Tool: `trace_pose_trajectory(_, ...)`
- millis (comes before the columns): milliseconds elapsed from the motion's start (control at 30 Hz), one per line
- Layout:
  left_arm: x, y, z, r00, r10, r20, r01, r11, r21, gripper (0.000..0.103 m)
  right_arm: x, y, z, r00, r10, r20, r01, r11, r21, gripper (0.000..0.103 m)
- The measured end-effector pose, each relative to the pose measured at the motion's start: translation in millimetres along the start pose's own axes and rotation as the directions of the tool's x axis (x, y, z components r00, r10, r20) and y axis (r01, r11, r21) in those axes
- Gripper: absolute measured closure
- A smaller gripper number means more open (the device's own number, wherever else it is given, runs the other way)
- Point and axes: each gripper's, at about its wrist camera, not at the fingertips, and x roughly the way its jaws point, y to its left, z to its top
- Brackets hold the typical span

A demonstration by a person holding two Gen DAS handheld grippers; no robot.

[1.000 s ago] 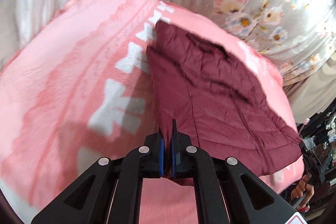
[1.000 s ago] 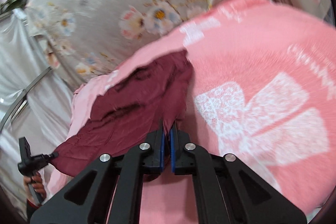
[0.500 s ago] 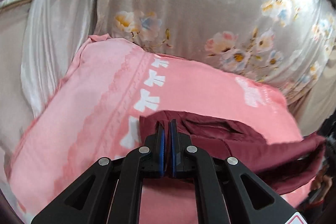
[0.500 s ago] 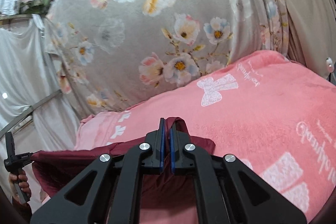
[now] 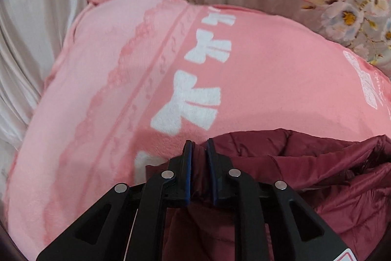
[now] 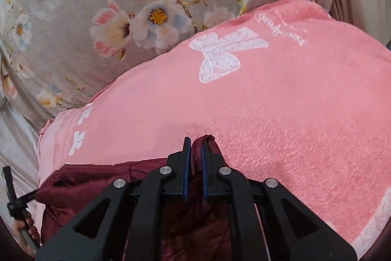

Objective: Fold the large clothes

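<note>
Since a second ago the maroon quilted jacket has gone from spread flat to folded over on itself, bunched at the near edge of the pink blanket. Left gripper and right gripper: jaws just been opening, now slightly parted, maroon fabric between them, pads not visibly pressing. Blanket: white bows, cursive script beside one, unreadable. Jacket shiny, puffy, creased. Floral curtain behind.
</note>
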Motion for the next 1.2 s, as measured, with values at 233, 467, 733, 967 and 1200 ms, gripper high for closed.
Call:
trace_pose_trajectory(233, -63.8, 29.0, -4.6, 0.967, 0.072, 0.244, -0.059, 0.997, -0.057, 0.028, -57.0, 6.3, -2.0, 0.993, 0.055, 0.101, -0.050, 0.998, -0.045, 0.058)
trace_pose_trajectory(467, -44.2, 8.5, -9.6, 0.989, -0.132, 0.073, 0.132, 0.991, 0.001, 0.028, -13.4, 28.2, -28.2, 0.997, -0.011, -0.075, -0.001, 0.988, -0.156, 0.052)
trace_pose_trajectory(733, 14.4, -28.0, -19.9, 0.993, -0.109, -0.046, 0.111, 0.992, 0.058, 0.042, 55.7, 42.3, -40.9, 0.963, -0.114, -0.245, 0.055, 0.970, -0.236, 0.090)
trace_pose_trajectory(967, 25.8, -33.9, -12.4, 1.000, -0.005, -0.001, 0.005, 0.996, 0.087, 0.090, 18.8, 47.0, -15.8, 0.994, -0.092, -0.062, 0.078, 0.978, -0.193, 0.103)
trace_pose_trajectory(1200, 51.1, -24.9, -13.5, 1.000, 0.013, -0.002, -0.013, 0.999, 0.045, 0.094, 62.7, 44.1, -28.7, 0.973, -0.188, -0.133, 0.153, 0.959, -0.239, 0.103)
